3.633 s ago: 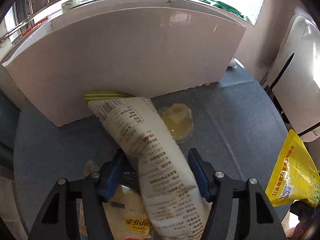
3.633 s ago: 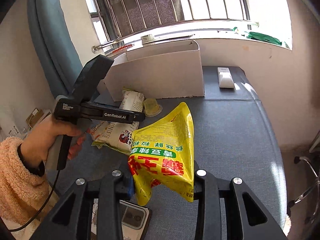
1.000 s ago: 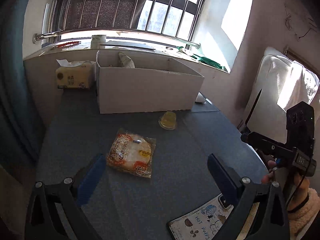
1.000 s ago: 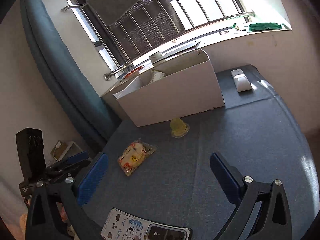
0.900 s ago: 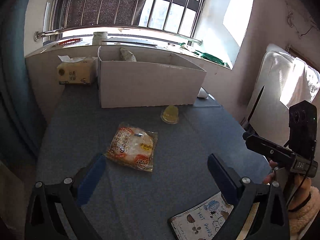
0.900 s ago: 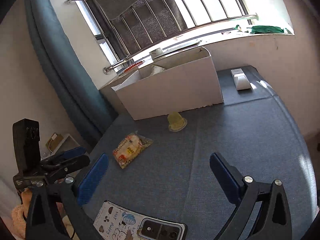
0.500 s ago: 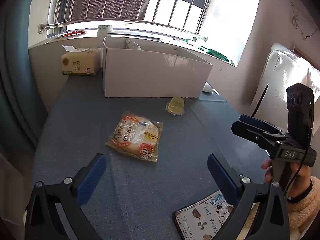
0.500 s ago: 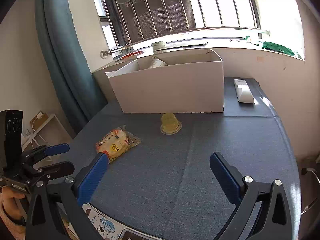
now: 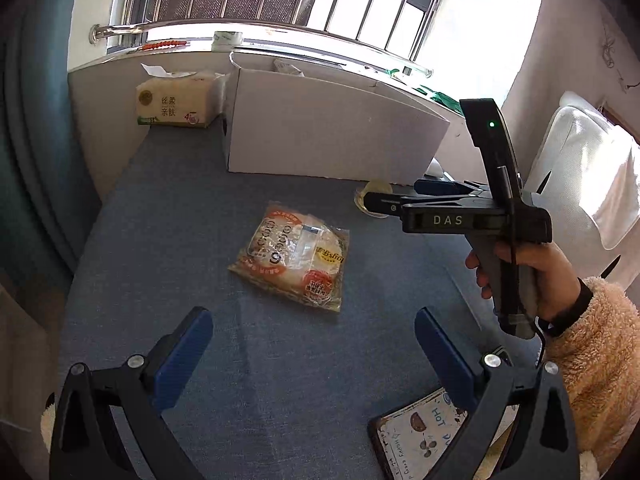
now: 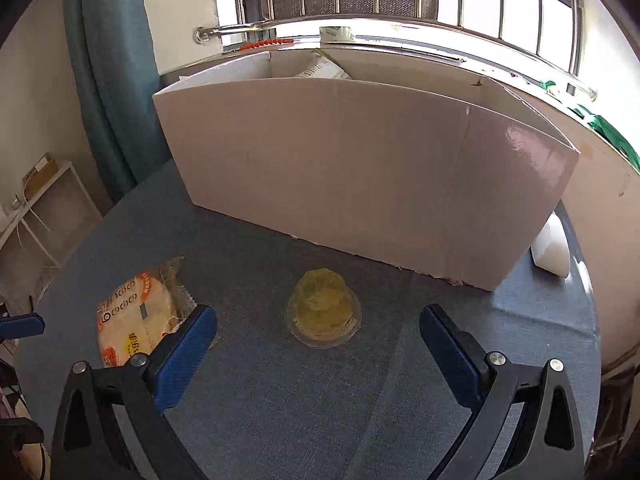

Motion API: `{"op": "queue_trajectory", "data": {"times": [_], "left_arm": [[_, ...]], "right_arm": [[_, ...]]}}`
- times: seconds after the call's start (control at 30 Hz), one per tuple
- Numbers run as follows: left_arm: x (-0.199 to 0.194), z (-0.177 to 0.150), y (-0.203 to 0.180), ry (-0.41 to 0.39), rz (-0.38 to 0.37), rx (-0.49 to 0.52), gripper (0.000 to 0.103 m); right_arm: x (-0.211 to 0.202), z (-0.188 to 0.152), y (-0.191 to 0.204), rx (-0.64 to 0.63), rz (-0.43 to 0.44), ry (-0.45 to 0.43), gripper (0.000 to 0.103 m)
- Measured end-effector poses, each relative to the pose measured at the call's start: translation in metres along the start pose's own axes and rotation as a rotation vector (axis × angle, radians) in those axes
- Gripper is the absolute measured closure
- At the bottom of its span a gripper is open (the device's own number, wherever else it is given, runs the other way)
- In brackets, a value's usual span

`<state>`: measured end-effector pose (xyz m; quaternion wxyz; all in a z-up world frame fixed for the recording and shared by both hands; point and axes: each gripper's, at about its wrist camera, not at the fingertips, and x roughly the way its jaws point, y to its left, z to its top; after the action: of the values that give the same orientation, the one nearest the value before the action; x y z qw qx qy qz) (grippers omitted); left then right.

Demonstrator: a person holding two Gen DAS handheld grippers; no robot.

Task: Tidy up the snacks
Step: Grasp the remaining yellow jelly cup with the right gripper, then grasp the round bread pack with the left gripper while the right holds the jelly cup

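A clear-wrapped bread packet (image 9: pixel 294 256) lies flat on the blue table, a short way ahead of my open left gripper (image 9: pixel 312 336). The same bread packet (image 10: pixel 134 320) shows at the lower left of the right wrist view. An upside-down yellow jelly cup (image 10: pixel 324 308) stands just ahead of my open right gripper (image 10: pixel 318 332), between its spread fingers. In the left wrist view the jelly cup (image 9: pixel 374 196) is partly hidden by the right gripper's body (image 9: pixel 472 216). A white cardboard box (image 10: pixel 360 172) stands behind, with a snack bag (image 10: pixel 324 68) poking above its rim.
A tissue pack (image 9: pixel 176 100) sits left of the box (image 9: pixel 328 136). A white remote (image 10: pixel 552 248) lies by the box's right end. A phone with a cartoon case (image 9: pixel 420 432) lies at the near right edge. A hand in a fuzzy sleeve (image 9: pixel 592 352) holds the right gripper.
Both snack bags have left the grippers, and both now stand open. My right gripper has moved in low toward the jelly cup. My left gripper has come closer to the bread packet.
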<state>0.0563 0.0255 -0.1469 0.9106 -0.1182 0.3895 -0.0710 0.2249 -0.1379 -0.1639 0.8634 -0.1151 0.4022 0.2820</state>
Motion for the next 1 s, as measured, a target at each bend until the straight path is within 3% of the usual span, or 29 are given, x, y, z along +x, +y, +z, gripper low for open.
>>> {"op": "queue_trajectory", "data": {"times": [0.1, 0.17, 0.2, 0.47, 0.8, 1.0], "left_arm": [[0.002, -0.001, 0.003, 0.003, -0.004, -0.009, 0.0], [0.003, -0.003, 0.004, 0.007, 0.007, -0.005, 0.0], [0.004, -0.003, 0.005, 0.011, 0.01, -0.003, 0.0], [0.012, 0.002, 0.006, 0.027, 0.015, 0.006, 0.0], [0.058, 0.031, -0.008, 0.11, 0.073, 0.156, 0.0], [0.094, 0.043, -0.006, 0.174, 0.075, 0.233, 0.002]], "right_arm": [[0.015, 0.004, -0.011, 0.066, 0.069, 0.045, 0.004], [0.02, 0.004, -0.016, 0.091, 0.085, 0.061, 0.055], [0.019, 0.004, -0.015, 0.073, 0.058, 0.048, 0.063], [-0.015, -0.008, -0.019, 0.082, 0.099, -0.011, 0.064], [-0.1, -0.05, -0.014, 0.128, 0.185, -0.138, 0.064], [-0.115, -0.056, -0.011, 0.172, 0.198, -0.146, 0.064]]}}
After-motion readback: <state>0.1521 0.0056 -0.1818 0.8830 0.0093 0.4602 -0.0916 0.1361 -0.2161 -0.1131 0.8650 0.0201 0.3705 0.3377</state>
